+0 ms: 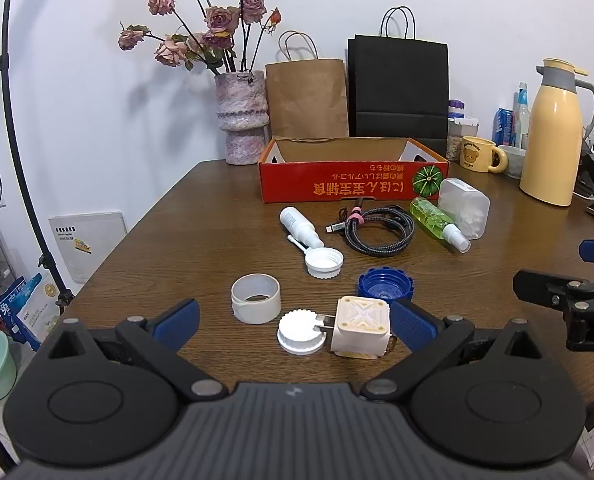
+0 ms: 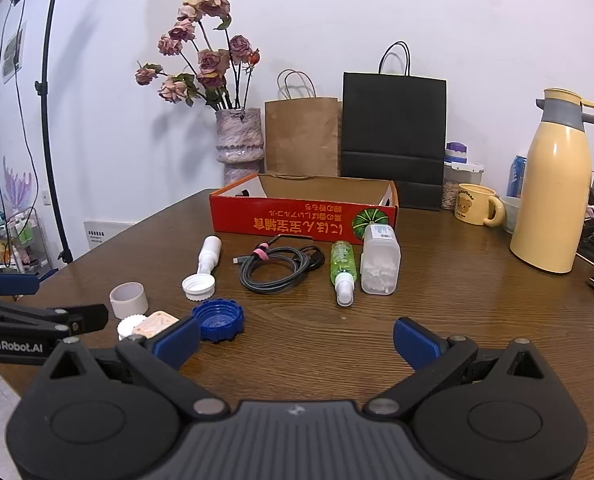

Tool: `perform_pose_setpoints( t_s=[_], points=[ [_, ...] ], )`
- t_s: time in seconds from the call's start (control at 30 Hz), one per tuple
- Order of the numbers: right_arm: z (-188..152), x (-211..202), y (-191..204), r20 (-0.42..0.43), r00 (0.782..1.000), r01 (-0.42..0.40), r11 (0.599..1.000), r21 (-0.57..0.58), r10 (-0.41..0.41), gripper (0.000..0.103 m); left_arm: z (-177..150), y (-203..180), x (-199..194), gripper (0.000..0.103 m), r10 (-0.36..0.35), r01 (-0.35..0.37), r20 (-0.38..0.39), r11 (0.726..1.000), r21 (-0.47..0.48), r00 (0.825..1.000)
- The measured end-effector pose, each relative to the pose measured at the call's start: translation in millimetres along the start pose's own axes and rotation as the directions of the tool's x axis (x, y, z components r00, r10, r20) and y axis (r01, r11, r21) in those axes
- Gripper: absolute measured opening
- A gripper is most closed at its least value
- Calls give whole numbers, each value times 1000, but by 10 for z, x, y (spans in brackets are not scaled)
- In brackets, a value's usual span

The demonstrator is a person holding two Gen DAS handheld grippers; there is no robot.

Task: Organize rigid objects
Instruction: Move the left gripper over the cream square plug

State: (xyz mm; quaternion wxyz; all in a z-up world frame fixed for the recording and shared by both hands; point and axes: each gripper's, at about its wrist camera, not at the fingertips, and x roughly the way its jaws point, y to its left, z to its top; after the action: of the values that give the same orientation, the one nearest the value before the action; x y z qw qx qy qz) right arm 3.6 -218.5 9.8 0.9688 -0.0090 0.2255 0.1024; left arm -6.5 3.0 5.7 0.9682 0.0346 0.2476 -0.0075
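Lying on the brown wooden bench, a cream cube-shaped charger is flanked by the open left tongs; the right tongs are held open.

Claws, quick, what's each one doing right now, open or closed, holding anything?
Left claw: open, holding nothing; the white charger block and white cap sit between its fingers.
Right claw: open, empty.

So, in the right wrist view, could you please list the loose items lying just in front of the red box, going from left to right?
White spray bottle → coiled black cable → green spray bottle → clear cotton-swab box. All four lie on the wooden table, ahead of the open right tongs.
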Motion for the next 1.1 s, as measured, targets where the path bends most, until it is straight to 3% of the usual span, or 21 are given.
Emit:
perform_pose_setpoints(
  t_s=[1.1],
  points=[
    [-27, 11, -11, 4, 1000, 7, 1000, 2, -7, 103, -4, 3, -3, 103, 6, -6, 2, 1000, -6, 1000]
  ],
)
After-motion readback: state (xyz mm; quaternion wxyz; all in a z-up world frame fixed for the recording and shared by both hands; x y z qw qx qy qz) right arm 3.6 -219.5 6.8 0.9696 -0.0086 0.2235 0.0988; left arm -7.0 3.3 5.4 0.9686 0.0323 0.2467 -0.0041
